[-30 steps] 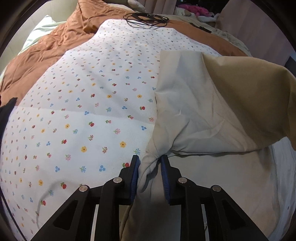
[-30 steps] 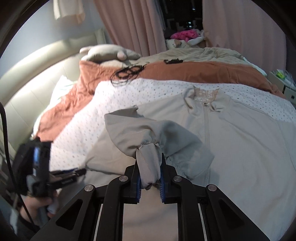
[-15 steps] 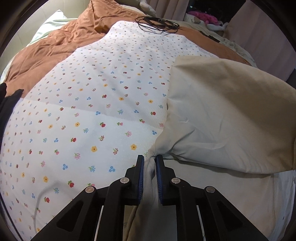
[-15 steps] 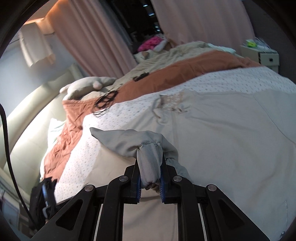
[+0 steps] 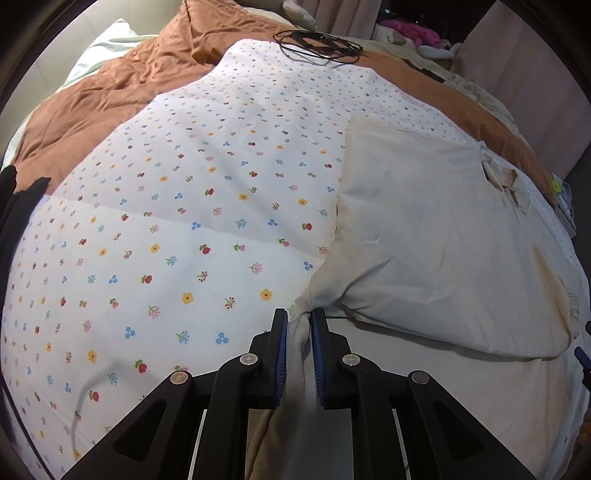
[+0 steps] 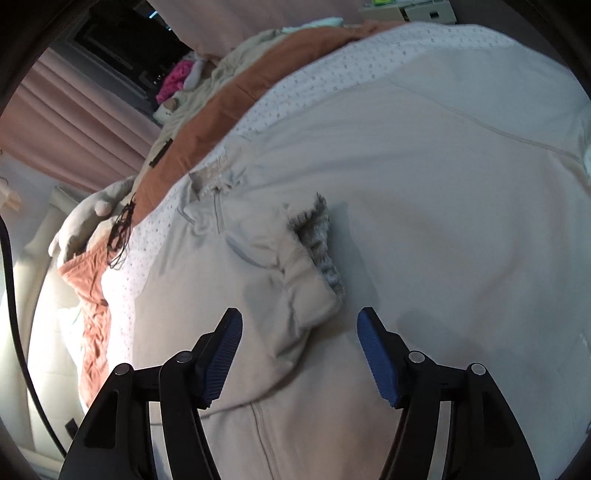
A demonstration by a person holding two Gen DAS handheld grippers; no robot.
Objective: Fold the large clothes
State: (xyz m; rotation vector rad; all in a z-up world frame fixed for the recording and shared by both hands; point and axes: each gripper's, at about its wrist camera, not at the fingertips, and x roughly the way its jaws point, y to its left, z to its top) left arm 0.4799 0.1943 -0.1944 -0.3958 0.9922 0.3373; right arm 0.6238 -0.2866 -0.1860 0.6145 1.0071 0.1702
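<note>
A large beige zip-up jacket point(image 6: 424, 177) lies spread on the flowered bedspread point(image 5: 184, 206). In the left wrist view my left gripper point(image 5: 298, 325) is shut on a bunched fold of the jacket point(image 5: 424, 236) at its left edge. In the right wrist view my right gripper point(image 6: 300, 328) has its jaws opening wide. The sleeve cuff point(image 6: 310, 295), fleece lining showing, lies folded across the jacket's front just ahead of the blue pads point(image 6: 373, 350), free of them. The collar point(image 6: 214, 177) and zipper sit beyond it.
A rust-brown duvet point(image 5: 110, 92) covers the far side of the bed. A tangle of black cable point(image 5: 317, 42) lies on the bedspread's far end. Pink curtains point(image 6: 74, 118) and a pink soft toy point(image 6: 177, 77) stand behind. A white nightstand point(image 6: 417, 11) is at the top right.
The right gripper swung over the jacket, rolled, sank, and its jaws opened, letting the sleeve cuff drop onto the jacket's front. The left gripper kept its hold and place.
</note>
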